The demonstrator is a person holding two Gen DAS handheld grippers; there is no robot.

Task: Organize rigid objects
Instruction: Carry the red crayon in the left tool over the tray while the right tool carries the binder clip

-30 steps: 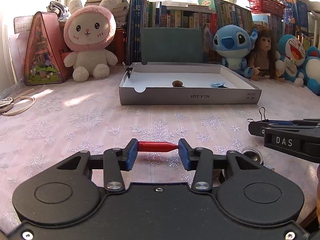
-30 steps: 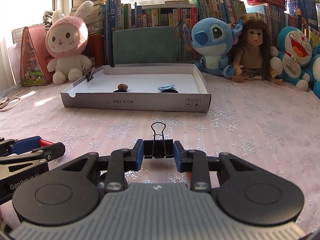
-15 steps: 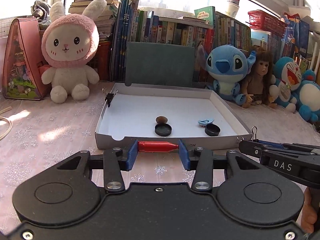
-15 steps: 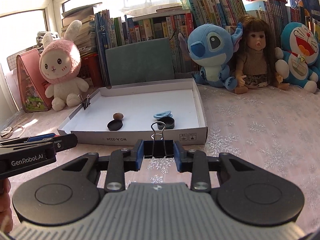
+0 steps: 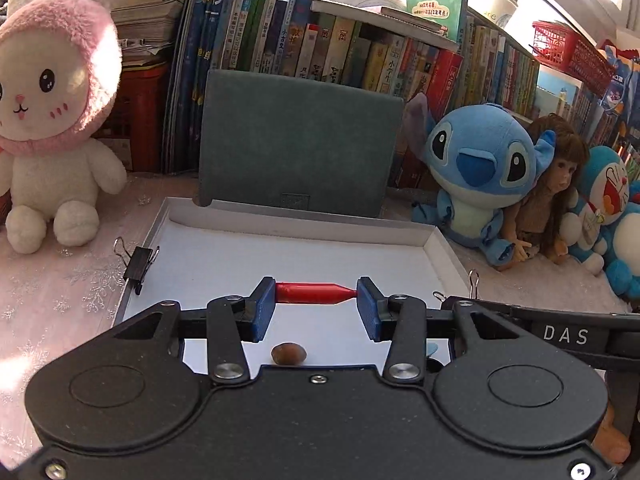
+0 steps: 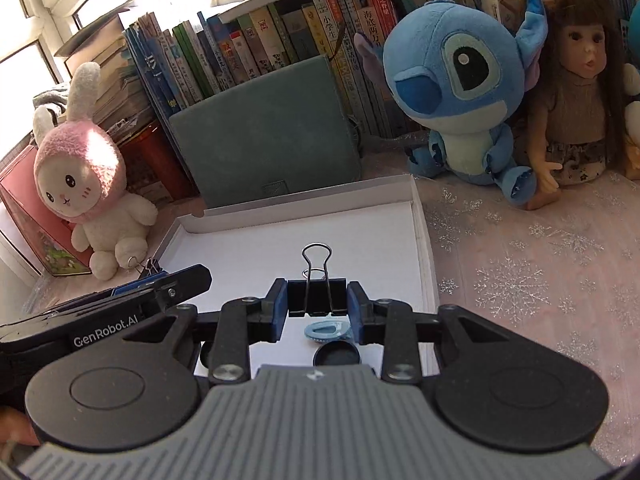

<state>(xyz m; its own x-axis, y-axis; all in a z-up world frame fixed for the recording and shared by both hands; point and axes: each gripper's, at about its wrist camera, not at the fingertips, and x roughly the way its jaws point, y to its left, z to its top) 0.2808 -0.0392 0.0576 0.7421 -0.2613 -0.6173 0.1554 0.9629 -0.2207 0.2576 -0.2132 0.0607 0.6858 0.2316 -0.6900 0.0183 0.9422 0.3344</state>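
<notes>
Behind white tray (image 5: 448, 256), plush toys (image 5: 484, 176), books (image 5: 352, 56).

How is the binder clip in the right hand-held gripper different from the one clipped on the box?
The held binder clip sits between the right hand-held gripper pads, above the box floor, touching no cardboard; the clipped binder clip bites the left wall of the white box. The held clip's wire handles stand upright; the clipped one's splay sideways, one out over the tablecloth. Both are black with silver wire handles.
</notes>
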